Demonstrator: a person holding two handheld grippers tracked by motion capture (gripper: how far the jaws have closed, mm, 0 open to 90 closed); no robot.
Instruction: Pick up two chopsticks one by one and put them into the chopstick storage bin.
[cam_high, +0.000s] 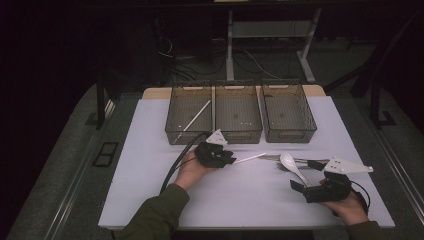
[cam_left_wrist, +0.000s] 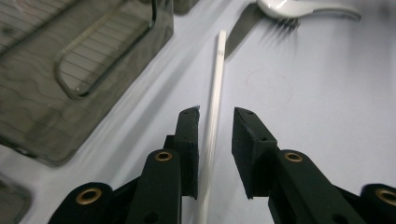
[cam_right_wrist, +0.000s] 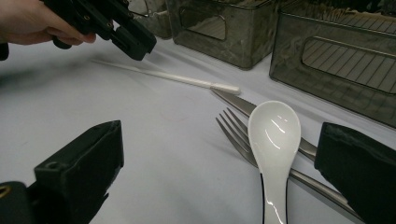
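Observation:
A white chopstick (cam_high: 250, 158) lies on the white table (cam_high: 150, 175), pointing right toward a pile of cutlery. My left gripper (cam_high: 231, 159) is open and low over it. In the left gripper view the chopstick (cam_left_wrist: 215, 84) runs between the jaws of that gripper (cam_left_wrist: 217, 114), close to the left one. A white spoon (cam_high: 289, 161) rests across a metal fork (cam_right_wrist: 233, 128) and knife (cam_right_wrist: 233, 100). My right gripper (cam_high: 305, 175) stands wide open at the spoon's handle end. In the right gripper view the spoon (cam_right_wrist: 273, 128) lies between the jaws of that gripper (cam_right_wrist: 219, 140).
Three smoky plastic bins stand in a row at the back: left (cam_high: 175, 115), middle (cam_high: 239, 135), right (cam_high: 290, 134). Another white chopstick (cam_high: 196, 116) lies slanted in the left bin. The table's front edge is near both hands.

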